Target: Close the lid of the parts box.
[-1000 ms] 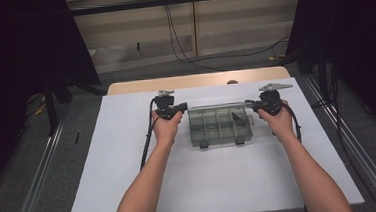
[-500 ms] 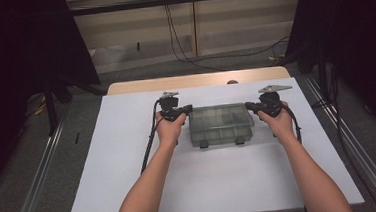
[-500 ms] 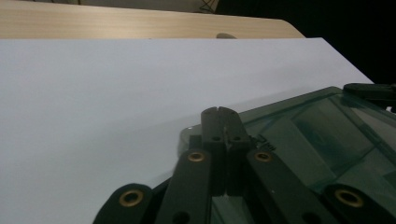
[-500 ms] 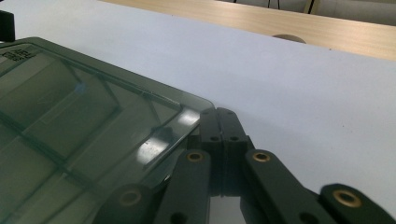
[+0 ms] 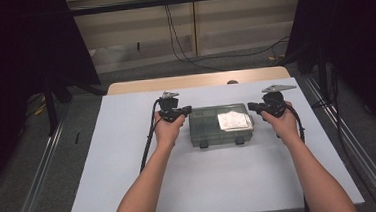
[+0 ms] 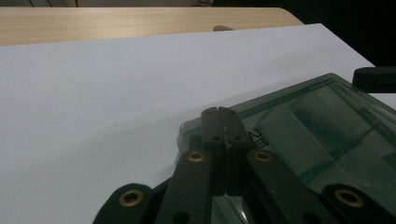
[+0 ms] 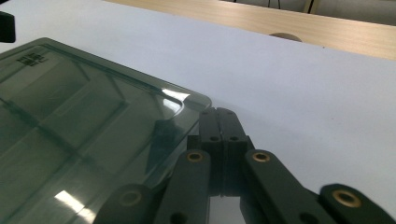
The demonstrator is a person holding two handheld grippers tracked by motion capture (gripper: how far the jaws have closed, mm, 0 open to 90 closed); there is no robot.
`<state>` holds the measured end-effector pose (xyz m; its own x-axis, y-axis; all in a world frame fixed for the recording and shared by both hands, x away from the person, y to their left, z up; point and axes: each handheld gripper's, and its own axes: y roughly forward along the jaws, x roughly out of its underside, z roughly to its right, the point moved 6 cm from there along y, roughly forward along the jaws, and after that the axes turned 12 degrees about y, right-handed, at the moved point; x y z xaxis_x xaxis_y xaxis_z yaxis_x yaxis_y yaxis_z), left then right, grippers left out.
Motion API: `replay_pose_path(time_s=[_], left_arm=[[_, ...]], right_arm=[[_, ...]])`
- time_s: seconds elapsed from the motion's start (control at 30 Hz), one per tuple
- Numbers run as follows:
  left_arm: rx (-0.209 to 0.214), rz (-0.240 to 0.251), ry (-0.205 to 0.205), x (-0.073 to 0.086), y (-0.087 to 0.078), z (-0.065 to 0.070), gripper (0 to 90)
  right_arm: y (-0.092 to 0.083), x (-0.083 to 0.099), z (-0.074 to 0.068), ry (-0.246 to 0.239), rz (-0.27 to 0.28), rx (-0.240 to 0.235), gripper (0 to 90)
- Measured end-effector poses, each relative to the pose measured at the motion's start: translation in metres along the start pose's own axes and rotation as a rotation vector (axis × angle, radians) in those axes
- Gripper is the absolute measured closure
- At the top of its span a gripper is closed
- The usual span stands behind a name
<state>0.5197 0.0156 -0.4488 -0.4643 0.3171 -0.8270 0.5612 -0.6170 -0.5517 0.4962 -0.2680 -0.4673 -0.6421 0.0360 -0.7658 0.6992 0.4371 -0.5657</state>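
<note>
Two grippers: one at each short end of the compartment box, both with jaws pressed together and nothing between them.
Left gripper: held in the person's left hand at the box's left end; in the left gripper view its closed tips lie over the corner of the lid.
Right gripper: held in the right hand at the box's right end; in the right gripper view its closed tips sit just beside the rounded lid corner, whether touching it I cannot tell.
Compartment box: smoky, see-through plastic, lid down, lying flat near the middle of the white table sheet, long side across the table.
Latches: two dark ones on the box's near edge, facing the person.
Inside the box: dividers show through the lid; a white patch shows at the right part, contents or glare I cannot tell.
Far edge: a bare wooden strip of the tabletop beyond the sheet.
Cables: one trails from each gripper, the left one running along the forearm.
</note>
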Motion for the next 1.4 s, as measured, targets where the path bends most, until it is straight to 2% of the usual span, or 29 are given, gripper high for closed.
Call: replay_pose_path(time_s=[0.33,0.43,0.5,0.87,1.4], left_arm=[[0.020,0.012,0.029,-0.001,-0.012,0.008,90.0],[0.021,0.007,0.050,0.000,-0.014,0.011,90.0],[0.029,0.015,0.034,0.002,-0.016,0.013,90.0],[0.046,0.011,0.063,0.010,-0.022,0.019,90.0],[0.059,0.028,0.067,0.016,-0.026,0.023,90.0]], right_arm=[[-0.013,0.003,-0.009,0.002,-0.009,-0.018,90.0],[-0.016,0.004,-0.013,0.004,-0.005,-0.027,90.0],[-0.018,0.005,-0.015,0.005,-0.006,-0.035,90.0],[-0.024,0.012,-0.021,-0.002,-0.012,-0.044,90.0],[-0.028,0.013,-0.028,-0.019,-0.014,-0.052,90.0]])
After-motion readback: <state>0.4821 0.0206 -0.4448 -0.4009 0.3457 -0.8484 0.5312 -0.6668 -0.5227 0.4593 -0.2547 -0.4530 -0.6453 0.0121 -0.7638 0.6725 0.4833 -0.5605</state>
